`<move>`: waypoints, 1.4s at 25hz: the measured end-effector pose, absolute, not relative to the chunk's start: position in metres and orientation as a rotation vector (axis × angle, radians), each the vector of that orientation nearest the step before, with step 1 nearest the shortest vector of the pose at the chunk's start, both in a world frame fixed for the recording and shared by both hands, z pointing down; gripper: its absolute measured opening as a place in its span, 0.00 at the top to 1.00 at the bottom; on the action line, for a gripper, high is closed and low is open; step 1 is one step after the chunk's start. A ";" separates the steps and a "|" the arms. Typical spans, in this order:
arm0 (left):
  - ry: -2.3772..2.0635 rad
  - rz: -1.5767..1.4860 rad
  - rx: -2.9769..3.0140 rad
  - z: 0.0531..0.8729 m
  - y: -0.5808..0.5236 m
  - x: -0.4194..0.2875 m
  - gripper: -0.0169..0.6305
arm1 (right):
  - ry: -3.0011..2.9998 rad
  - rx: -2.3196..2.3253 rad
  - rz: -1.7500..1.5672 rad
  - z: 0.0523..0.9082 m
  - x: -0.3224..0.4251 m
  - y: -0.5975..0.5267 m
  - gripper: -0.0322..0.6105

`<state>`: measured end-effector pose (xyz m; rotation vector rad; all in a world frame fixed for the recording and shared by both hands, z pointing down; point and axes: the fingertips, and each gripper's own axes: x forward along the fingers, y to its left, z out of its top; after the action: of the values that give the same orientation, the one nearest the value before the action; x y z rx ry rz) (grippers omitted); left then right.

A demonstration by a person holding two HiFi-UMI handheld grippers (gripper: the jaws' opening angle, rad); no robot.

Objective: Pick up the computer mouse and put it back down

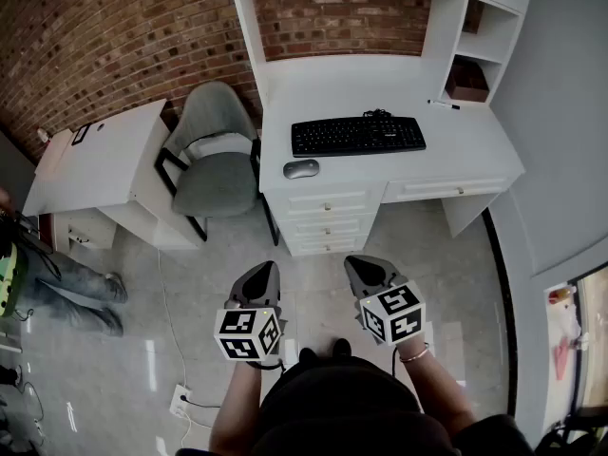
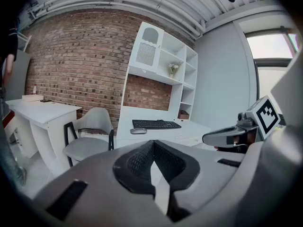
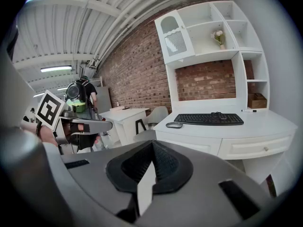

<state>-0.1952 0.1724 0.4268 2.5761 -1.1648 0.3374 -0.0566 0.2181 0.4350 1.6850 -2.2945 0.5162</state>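
- A pale tiled floor (image 1: 142, 350) runs up to a red brick wall (image 1: 114, 36), with a white desk (image 1: 456, 145) and its shelf unit set against the wall.
- Closest in, the left gripper (image 1: 267, 268) and the right gripper (image 1: 355, 263) hang side by side over the floor, well short of the desk. Each has its jaws pressed together with nothing between them.
- A white socket block (image 1: 180, 402) with a cable lies on the floor at the person's left.
- Another person's legs (image 1: 66, 288) show at the far left edge.
- A stack of drawers (image 1: 328, 218) forms the desk front; bare floor lies between it and the grippers.
- A grey chair (image 1: 214, 160) stands just left of the desk, between it and a white side table (image 1: 104, 164).
- The computer mouse (image 1: 301, 168) sits on the desk's front left corner, just in front of the left end of the black keyboard (image 1: 357, 135) and apart from it.
- Farther back, a pen (image 1: 444, 104) lies near a brown box (image 1: 467, 82) in the lowest shelf.
- The mouse is grey and low-domed, resting flat, untouched by either gripper.
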 end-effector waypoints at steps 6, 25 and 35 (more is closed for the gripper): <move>-1.168 0.347 2.575 0.427 0.180 -0.190 0.96 | -2.313 1.664 0.532 0.437 -0.057 0.225 0.94; -1.220 0.361 2.582 0.426 0.179 -0.177 0.96 | -2.399 1.592 0.542 0.442 -0.044 0.223 0.94; -1.200 0.388 2.564 0.441 0.140 -0.169 0.96 | -2.379 1.588 0.566 0.448 -0.033 0.183 0.94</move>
<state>-0.1692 0.1403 0.4408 2.5642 -1.2002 0.3884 -0.0333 0.1835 0.4477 1.5878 -2.3793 0.5661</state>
